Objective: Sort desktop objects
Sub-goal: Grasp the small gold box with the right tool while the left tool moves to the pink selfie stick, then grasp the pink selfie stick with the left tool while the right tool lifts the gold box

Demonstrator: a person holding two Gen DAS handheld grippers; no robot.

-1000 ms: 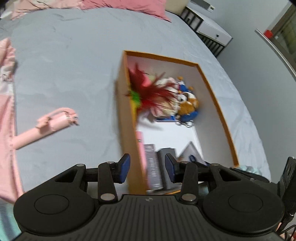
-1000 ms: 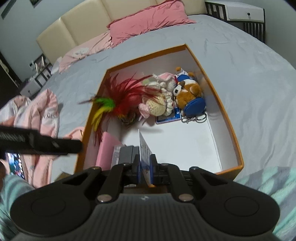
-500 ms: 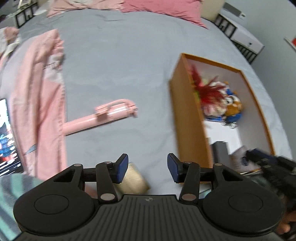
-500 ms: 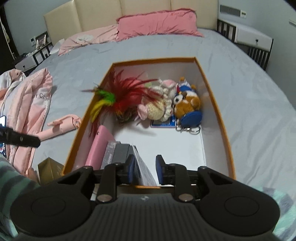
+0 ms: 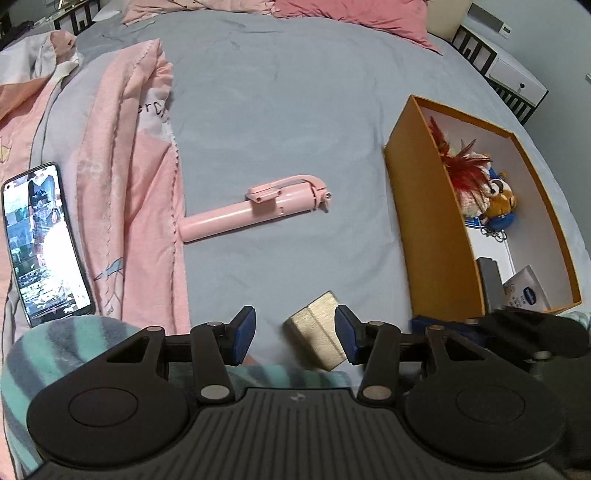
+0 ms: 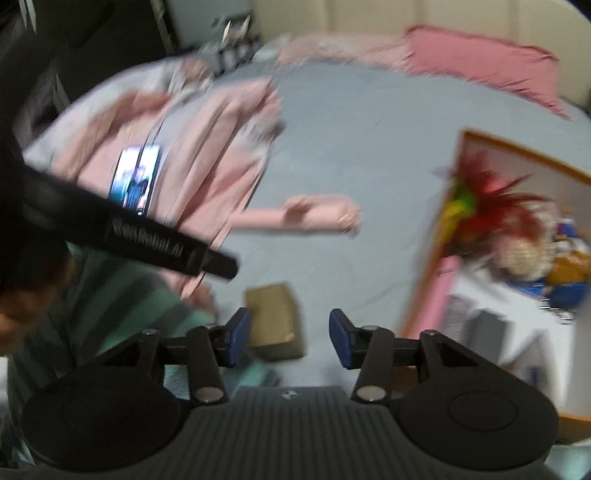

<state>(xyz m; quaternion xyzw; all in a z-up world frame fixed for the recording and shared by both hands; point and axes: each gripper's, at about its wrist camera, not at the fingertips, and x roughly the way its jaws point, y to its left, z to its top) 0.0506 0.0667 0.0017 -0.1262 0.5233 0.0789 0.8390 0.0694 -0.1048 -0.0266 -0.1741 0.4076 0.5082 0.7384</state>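
A small gold box lies on the grey bed. It sits just beyond my left gripper, which is open, with the box close to the right fingertip and not pressed. My right gripper has its jaws opening and holds nothing; in its blurred view the gold box lies by its left finger. A pink selfie stick lies further out. The orange box at the right holds a white packet, plush toys and a red feather toy.
A pink garment is spread on the left with a lit phone on it. A striped sleeve shows at the lower left. Pink pillows and a white nightstand are at the far edge.
My right gripper let go of the white packet in the orange box and swung left over the bed. My left gripper moved left off the box, bringing the gold box between its fingers.
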